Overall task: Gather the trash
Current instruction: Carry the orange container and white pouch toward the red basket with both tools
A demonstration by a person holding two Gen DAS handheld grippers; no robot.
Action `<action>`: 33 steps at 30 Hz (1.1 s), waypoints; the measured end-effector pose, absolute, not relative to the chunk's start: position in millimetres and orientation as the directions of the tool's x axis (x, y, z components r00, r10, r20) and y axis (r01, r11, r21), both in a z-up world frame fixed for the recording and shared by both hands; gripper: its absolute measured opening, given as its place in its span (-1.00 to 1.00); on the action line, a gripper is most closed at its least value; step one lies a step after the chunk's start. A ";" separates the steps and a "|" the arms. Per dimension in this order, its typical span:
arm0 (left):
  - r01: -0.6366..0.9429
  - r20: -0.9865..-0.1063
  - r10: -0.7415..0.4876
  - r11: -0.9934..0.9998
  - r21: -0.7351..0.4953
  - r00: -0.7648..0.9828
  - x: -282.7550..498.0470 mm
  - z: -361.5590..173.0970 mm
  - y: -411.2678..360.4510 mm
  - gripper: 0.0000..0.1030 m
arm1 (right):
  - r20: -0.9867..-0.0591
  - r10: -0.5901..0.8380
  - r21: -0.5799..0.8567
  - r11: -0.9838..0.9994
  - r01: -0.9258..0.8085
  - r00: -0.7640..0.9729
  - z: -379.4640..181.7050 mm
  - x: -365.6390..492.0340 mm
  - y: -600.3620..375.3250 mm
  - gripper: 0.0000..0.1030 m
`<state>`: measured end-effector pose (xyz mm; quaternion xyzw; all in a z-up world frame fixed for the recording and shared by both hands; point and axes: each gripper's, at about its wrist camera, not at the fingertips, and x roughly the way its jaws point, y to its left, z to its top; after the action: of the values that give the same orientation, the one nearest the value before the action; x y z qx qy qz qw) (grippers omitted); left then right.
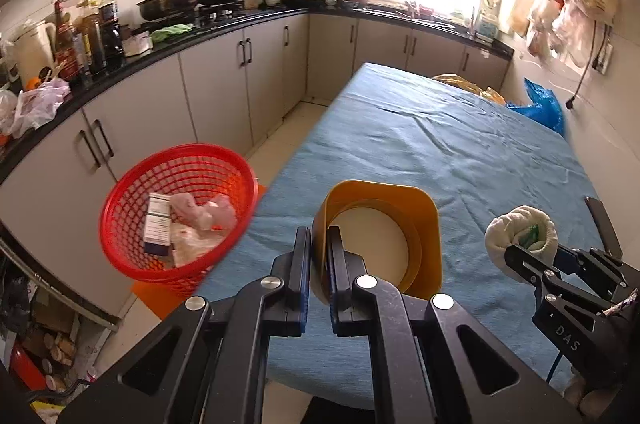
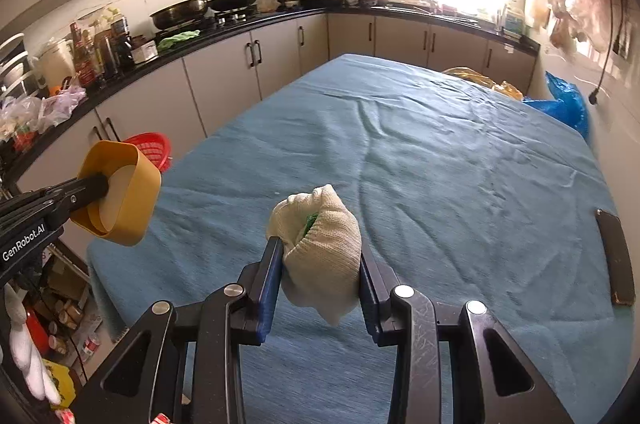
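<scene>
Clenched on the wall of a yellow container (image 1: 380, 236), the left gripper (image 1: 319, 280) sits low centre; the red basket (image 1: 178, 212) lies just to its left, beside the desk (image 1: 440, 143). Farther off, the right gripper (image 2: 320, 276) fingers grasp a wadded cloth (image 2: 320, 248).

Legible text, two items only.

1. "DAS": pale letters on the black body of the right hand-held gripper (image 1: 532, 256), read in the left wrist view, on the side plate behind its fingers.

2. "GenRobot.AI": white letters on the black body of the left hand-held gripper (image 2: 102, 185), read in the right wrist view, running along the side plate behind its fingers.

The small printed box (image 1: 157, 228) inside the red basket (image 1: 120, 199) carries lines of print, too small to read. Labels on the bottles (image 1: 96, 35) behind the basket: illegible.
</scene>
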<state>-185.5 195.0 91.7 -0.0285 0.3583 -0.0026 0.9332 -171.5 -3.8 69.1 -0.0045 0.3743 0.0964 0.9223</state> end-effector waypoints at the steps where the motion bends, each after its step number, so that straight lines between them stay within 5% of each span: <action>1: -0.022 -0.669 -0.022 0.998 -0.057 0.743 -186.1 91.9 198.1 -0.86 | -0.691 0.179 0.066 0.980 -0.186 0.700 69.5 -170.8 -1.6 -0.26; 33: -0.114 -0.676 0.041 0.991 -0.065 0.736 -181.0 90.5 267.6 -0.86 | -0.712 0.264 0.080 0.951 -0.298 0.651 64.4 -136.6 68.5 -0.26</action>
<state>-181.0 267.6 90.5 -0.0509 0.3610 0.0418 0.9302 -136.6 68.5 64.4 -0.0221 0.3882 0.1545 0.9083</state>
